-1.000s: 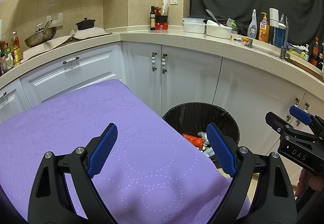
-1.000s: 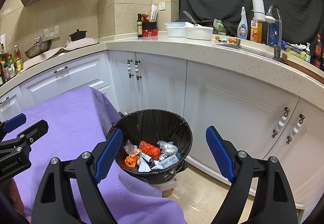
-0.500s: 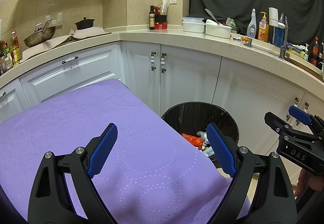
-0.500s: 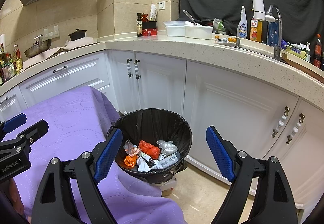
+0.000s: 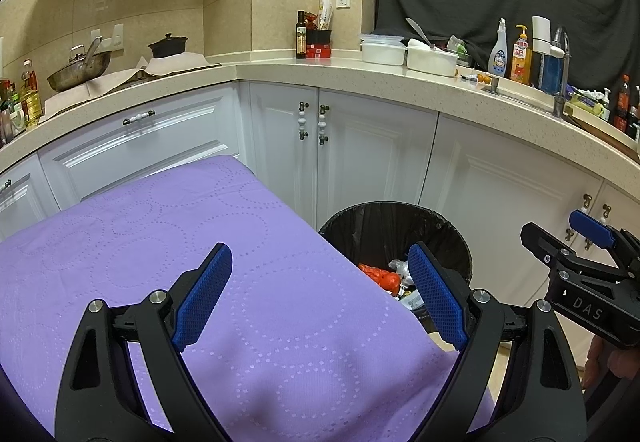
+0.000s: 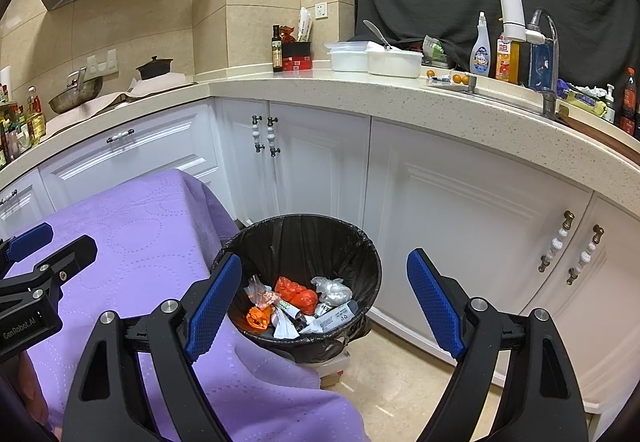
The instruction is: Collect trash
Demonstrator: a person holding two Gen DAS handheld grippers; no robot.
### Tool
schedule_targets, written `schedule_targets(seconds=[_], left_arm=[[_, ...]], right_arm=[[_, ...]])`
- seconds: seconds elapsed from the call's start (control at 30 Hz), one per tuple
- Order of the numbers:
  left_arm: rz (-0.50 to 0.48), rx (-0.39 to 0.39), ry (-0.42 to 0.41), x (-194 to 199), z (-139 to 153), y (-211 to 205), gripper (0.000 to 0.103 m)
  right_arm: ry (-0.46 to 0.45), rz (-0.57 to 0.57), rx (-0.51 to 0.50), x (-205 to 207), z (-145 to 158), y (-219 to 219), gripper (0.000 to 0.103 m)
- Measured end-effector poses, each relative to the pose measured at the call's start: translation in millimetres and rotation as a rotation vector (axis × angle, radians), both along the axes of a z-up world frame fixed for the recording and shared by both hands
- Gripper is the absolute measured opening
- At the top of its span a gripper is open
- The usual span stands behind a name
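A round bin with a black liner point(image 6: 304, 230) point(image 5: 396, 220) stands on the floor beside the purple-clothed table point(image 5: 168, 242) point(image 6: 132, 238). Inside lies mixed trash point(image 6: 298, 298): orange and red wrappers, crumpled clear plastic, white packets. My left gripper point(image 5: 320, 294) hovers open over the cloth near the table's right edge, nothing between its blue pads. My right gripper point(image 6: 324, 298) hangs open above and in front of the bin, also holding nothing. Each gripper shows at the edge of the other's view.
White cabinets point(image 6: 460, 210) curve behind the bin under a speckled counter point(image 6: 360, 90) with tubs, bottles and a tap. A wok point(image 5: 78, 70) and pot sit on the left counter. A small box point(image 6: 332, 366) lies under the bin on the beige floor.
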State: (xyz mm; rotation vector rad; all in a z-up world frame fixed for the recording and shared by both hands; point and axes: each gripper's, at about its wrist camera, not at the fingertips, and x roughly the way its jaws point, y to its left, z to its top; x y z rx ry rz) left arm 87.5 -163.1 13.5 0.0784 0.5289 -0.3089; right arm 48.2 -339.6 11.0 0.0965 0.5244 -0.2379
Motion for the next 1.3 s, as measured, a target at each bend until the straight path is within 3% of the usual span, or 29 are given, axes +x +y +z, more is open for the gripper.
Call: schedule_targets(seconds=[0.67, 1.1, 1.13, 1.3], left_arm=[[-0.011, -0.011, 0.002, 1, 1, -2, 0.087], [-0.05, -0.014, 0.008, 4, 1, -8, 0.092], [-0.054, -0.015, 0.006, 4, 1, -9, 0.098], [-0.056, -0.025, -0.029, 2, 6, -11, 0.099]], right_arm=[[0.0, 0.001, -0.001, 1, 0, -1, 0.082], [0.003, 0.0, -0.001, 2, -2, 0, 0.082], [0.003, 0.001, -0.001, 3, -2, 0, 0.082], [0.003, 0.002, 0.0, 4, -3, 0, 0.082]])
